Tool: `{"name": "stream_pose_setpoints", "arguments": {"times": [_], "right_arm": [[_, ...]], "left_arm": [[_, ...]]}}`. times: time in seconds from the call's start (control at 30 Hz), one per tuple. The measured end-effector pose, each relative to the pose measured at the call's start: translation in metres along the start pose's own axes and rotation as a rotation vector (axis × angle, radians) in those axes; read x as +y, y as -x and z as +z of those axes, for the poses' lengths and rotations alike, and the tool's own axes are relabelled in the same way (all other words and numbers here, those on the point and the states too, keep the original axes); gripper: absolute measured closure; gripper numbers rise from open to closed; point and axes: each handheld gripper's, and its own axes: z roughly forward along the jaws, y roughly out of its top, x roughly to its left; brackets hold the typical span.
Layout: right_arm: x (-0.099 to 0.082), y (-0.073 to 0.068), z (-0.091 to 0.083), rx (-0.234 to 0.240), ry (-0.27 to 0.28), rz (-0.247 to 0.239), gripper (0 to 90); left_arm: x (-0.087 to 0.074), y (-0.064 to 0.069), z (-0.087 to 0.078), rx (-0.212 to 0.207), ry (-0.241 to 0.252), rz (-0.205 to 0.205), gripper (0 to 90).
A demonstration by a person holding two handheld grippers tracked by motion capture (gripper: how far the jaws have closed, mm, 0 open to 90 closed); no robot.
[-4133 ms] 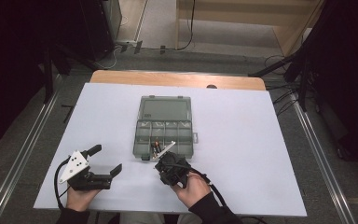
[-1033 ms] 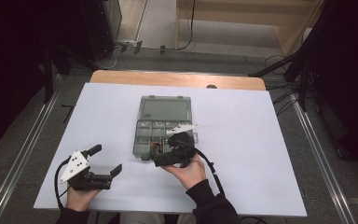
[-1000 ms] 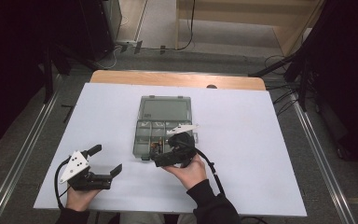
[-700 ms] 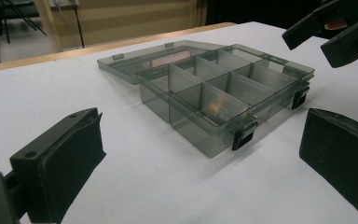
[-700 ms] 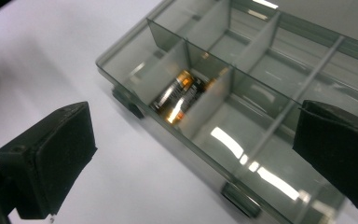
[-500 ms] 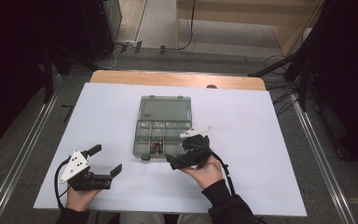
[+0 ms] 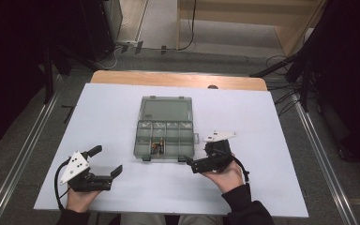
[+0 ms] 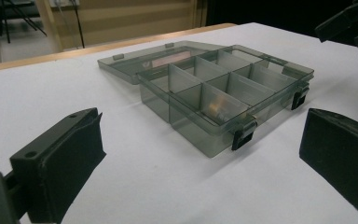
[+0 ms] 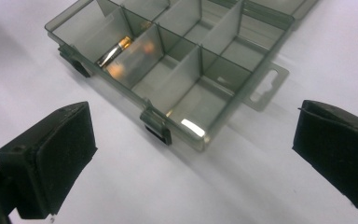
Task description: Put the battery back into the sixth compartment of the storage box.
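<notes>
Organizer box point(image 7: 165, 133), lid open, at the table's point(image 7: 272, 140) centre; small parts point(image 9: 116, 50) in one near compartment. Left of the box, left gripper point(image 7: 107, 161) rests, jaws apart. Right of it, right gripper point(image 7: 191, 164), jaws apart and empty, hovers by the near corner. Likely next step: closing the lid or fetching another part.

The hand-held gripper point(image 9: 196, 163), jaws wide apart, faces the open compartment box point(image 9: 186, 60) holding a battery point(image 9: 114, 51).

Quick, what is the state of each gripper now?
Left gripper: open, holding nothing.
Right gripper: open, holding nothing, near the organizer box.
</notes>
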Motion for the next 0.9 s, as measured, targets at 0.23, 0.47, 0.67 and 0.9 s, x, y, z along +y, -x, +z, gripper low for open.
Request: {"name": "stream_pose_setpoints", "arguments": {"times": [0.23,0.47,0.67,0.9], "right_arm": [[-0.02,0.017,-0.013,-0.047,0.042,0.009,0.0],[-0.043,0.036,-0.027,-0.056,0.11,0.032,0.0],[-0.064,0.048,-0.041,-0.049,0.21,0.011,0.0],[-0.093,0.07,-0.065,-0.05,0.392,0.048,3.3]], "left_arm": [[0.0,0.0,0.0,0.003,0.0,-0.002,0.0],[-0.001,0.0,0.0,0.008,-0.003,-0.003,0.0],[-0.001,0.0,-0.002,0.012,-0.006,-0.005,0.0],[-0.002,0.0,-0.002,0.014,-0.012,-0.014,0.0]]}}
